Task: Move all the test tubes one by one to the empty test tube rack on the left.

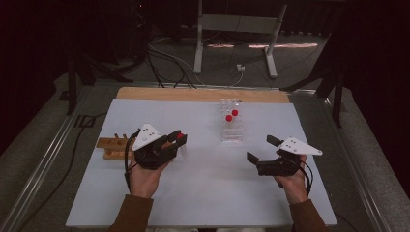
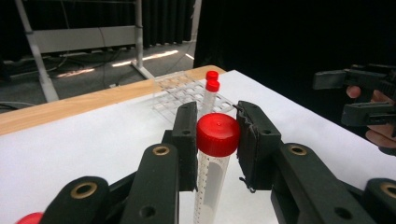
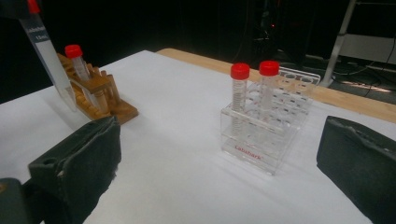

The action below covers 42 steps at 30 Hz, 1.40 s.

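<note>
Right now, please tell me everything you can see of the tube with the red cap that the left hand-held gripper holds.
The tube is a slim, clear plastic cylinder with a printed scale down its side and a round red screw cap on top. It looks empty. It stands about upright, clamped just below and at the cap between the two black pads of the left hand-held gripper, which alone touches it. It hangs above the white table, between the wooden rack and the clear rack.
</note>
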Motion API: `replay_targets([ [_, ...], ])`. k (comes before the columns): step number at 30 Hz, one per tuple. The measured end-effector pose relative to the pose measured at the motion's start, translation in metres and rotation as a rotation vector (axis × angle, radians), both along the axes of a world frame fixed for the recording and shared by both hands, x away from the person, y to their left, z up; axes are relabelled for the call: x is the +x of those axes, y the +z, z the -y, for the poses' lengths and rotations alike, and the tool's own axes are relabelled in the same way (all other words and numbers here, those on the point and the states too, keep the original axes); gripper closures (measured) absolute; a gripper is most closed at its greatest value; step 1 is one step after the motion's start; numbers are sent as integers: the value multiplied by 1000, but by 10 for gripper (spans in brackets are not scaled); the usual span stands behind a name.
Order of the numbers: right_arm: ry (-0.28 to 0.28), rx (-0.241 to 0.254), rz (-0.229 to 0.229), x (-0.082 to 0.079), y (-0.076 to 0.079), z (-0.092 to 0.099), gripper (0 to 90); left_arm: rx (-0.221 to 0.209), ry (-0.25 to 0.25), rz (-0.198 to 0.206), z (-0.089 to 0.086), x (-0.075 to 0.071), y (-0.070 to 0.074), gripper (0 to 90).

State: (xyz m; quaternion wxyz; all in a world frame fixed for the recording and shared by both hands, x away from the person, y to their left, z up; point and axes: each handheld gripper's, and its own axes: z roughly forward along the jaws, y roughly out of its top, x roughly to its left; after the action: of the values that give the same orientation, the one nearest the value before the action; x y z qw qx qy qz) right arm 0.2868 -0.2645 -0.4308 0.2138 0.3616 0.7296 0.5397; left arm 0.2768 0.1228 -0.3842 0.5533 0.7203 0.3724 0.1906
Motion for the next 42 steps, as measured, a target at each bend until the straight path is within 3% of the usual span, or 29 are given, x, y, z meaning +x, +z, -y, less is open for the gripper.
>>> replay_targets([
  [12,-5,6,3,0,1,3,0,6,34,11,-30,-1,7,717],
  [28,-6,11,1,0,1,5,0,55,171,21,-73,4,3,716],
  [35,-4,13,0,0,1,5,0,58,220,37,-84,8,4,716],
  [42,-5,17,1,0,1,6,0,91,260,53,-90,14,6,716],
])
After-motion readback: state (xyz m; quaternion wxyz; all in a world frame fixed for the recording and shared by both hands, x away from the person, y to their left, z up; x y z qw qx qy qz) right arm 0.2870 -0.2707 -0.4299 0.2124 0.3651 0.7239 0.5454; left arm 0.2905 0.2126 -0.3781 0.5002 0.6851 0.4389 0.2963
